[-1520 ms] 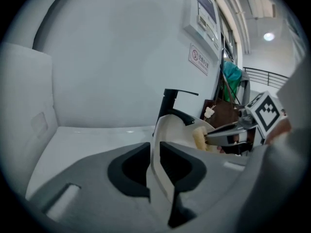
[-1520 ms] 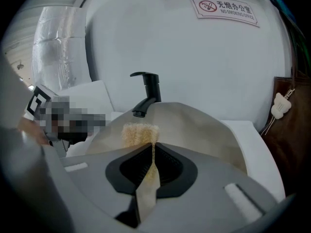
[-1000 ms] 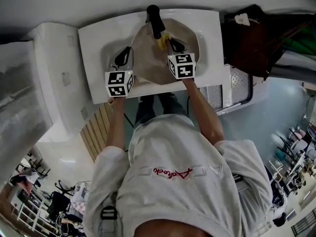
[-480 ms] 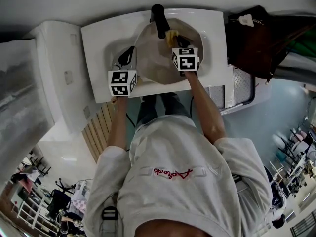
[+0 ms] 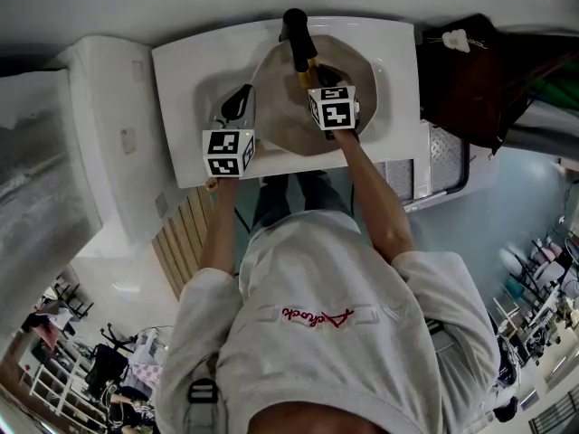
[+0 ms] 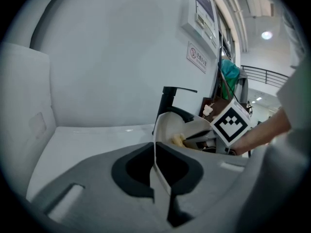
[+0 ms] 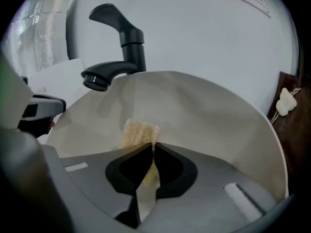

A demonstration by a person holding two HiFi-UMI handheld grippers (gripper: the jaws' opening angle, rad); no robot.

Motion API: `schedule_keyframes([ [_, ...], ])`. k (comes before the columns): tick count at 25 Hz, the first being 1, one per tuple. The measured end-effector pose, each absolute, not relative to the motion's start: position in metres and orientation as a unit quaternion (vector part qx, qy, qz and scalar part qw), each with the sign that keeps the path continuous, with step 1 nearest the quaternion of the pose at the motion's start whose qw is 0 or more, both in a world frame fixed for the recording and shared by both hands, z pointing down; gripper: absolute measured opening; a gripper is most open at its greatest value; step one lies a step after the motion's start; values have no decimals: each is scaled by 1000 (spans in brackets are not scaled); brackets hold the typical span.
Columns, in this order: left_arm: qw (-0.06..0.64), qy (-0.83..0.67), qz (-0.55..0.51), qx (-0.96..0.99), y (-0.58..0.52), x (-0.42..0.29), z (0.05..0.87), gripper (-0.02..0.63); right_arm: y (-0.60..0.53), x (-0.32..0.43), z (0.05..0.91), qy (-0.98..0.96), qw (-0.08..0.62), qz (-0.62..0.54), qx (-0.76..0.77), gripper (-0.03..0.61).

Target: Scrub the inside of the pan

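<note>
Head view: the cream pan (image 5: 282, 111) fills the sink (image 5: 181, 70), faucet (image 5: 297, 34) beyond. Left gripper view: our left gripper (image 6: 154, 147) clamps its thin rim. Right gripper view: our right gripper (image 7: 153, 147) pinches a yellow sponge (image 7: 138, 130) against the smooth wall, room either side.

Sweatshirt script (image 5: 315, 316) and wall sign (image 6: 197, 58) are both illegible.

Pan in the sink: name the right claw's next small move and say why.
Probably sweep the sponge sideways across the inner wall of the pan. The right claw is shut on the sponge, which sits against that wall. The left claw is clamped on the pan's rim and holds it tilted by the faucet.
</note>
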State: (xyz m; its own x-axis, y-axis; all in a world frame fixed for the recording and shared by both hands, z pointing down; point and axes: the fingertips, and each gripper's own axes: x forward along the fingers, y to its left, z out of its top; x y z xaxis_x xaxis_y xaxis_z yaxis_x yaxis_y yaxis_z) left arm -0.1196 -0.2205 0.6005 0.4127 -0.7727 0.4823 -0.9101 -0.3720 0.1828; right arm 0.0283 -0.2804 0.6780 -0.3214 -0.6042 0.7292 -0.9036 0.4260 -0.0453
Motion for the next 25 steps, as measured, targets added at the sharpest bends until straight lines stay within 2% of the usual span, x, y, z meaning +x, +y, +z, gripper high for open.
schedule_keyframes([
  [12,217,-517,154,813,-221,-120,600,14,-247,-40,680,-822,350,208,399,26],
  [25,219,-513,155,815,-221,-120,600,14,-267,10,669,-795,326,225,459,26],
])
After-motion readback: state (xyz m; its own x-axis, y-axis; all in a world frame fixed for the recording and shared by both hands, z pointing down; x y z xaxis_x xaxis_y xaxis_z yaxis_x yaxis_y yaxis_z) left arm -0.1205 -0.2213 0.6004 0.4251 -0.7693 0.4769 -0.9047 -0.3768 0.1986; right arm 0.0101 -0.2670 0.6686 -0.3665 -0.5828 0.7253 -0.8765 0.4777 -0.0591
